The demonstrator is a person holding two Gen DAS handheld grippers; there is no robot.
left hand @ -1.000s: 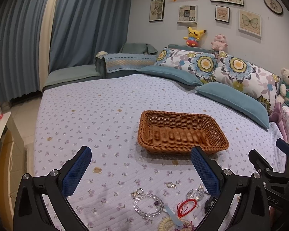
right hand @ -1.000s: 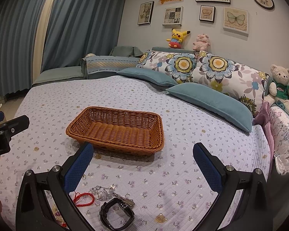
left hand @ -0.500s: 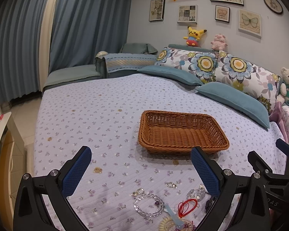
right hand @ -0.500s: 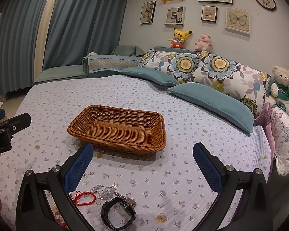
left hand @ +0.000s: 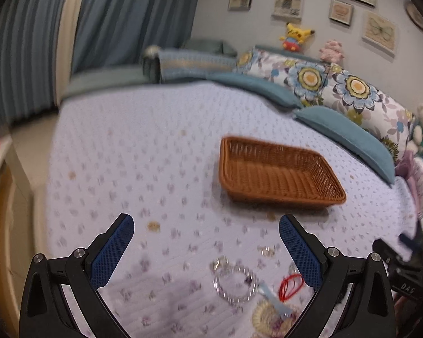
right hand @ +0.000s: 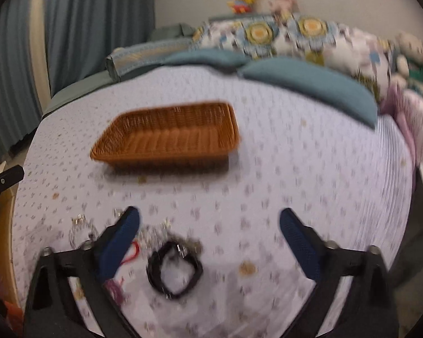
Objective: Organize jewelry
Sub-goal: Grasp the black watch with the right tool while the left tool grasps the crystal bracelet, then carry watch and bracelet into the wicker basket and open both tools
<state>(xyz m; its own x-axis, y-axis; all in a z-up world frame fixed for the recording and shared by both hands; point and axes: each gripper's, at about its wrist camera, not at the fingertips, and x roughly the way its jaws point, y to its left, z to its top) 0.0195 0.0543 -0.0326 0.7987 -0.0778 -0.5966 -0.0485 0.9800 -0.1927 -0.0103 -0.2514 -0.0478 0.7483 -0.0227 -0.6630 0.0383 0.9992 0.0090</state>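
We found both views blurred. The bedspread [left hand: 143,146] was a quilted lilac cotton with small printed sprigs and a few tan spots, covering the whole bed.

Going left to right in the left wrist view, the left gripper [left hand: 206,249] stood with its jaws wide apart, its blue pads finely cross-hatched on black angular arms, and nothing between them but bedspread. Near the bed's near edge lay the jewelry: a clear bead bracelet [left hand: 234,286] forming a ring, a small silvery ring [left hand: 265,251] just beyond it, a thin red cord loop [left hand: 290,286] beside the right pad, and a round pale woven piece [left hand: 270,317] at the very edge, partly under a light blue strip. Farther toward the middle of the bed sat the wicker basket [left hand: 279,174], rectangular, shallow, tightly woven in orange-brown, with nothing visible inside it. Blue velvety pillows [left hand: 349,138] and flowered cushions [left hand: 352,90] lined the far right edge.

In the right wrist view, the right gripper [right hand: 210,226] had just been closing a little, yet its jaws were well apart and gripped nothing. A black watch [right hand: 174,273] with a looped strap lay between the jaws, closer to the left pad, touching neither. We could not make out the silvery tangle just beyond it.
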